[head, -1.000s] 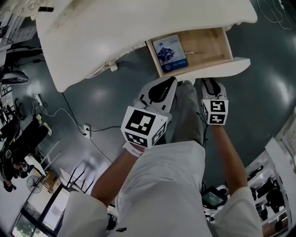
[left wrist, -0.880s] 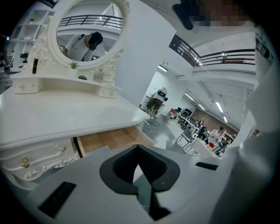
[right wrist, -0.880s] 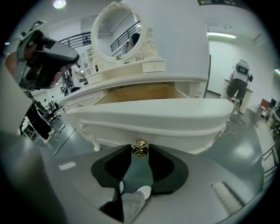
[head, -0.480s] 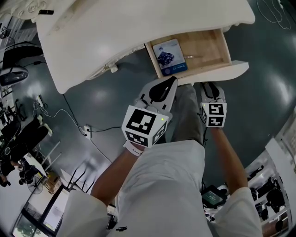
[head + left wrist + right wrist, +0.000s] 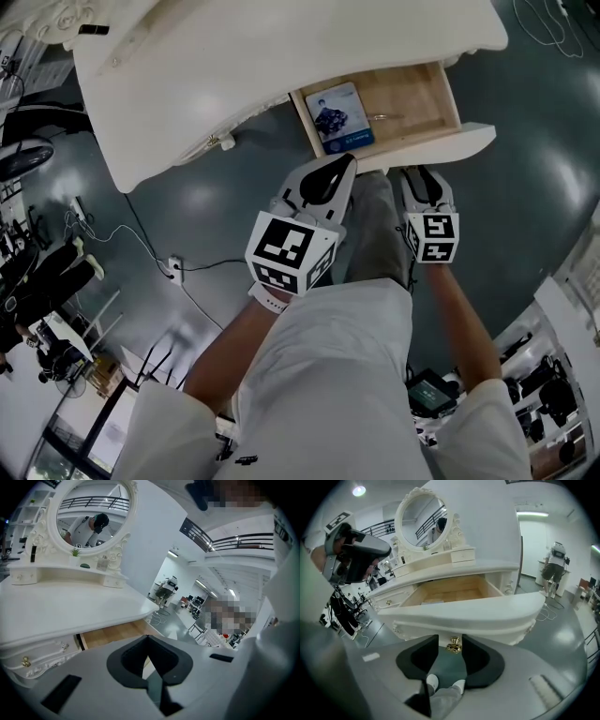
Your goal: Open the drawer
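Evidently the job is all but done. In the head view the drawer (image 5: 441, 142) stands pulled well out from under the white dressing table (image 5: 281, 56). Its wooden floor is bare to the camera, with a blue booklet (image 5: 336, 116) lying at its left end. The right gripper (image 5: 422, 174) sits just below the drawer's front, and the left gripper (image 5: 337, 169) is beside it, near the drawer but off it. In the left gripper view its claw is pressed together on nothing and aimed past the table edge, taking no part. In the right gripper view the claw has just been spreading: the brass knob (image 5: 453, 645) sits between the pads, which stand clear of it on either side. What remains, I judge, is only to draw that hand back; the pull itself looks finished.
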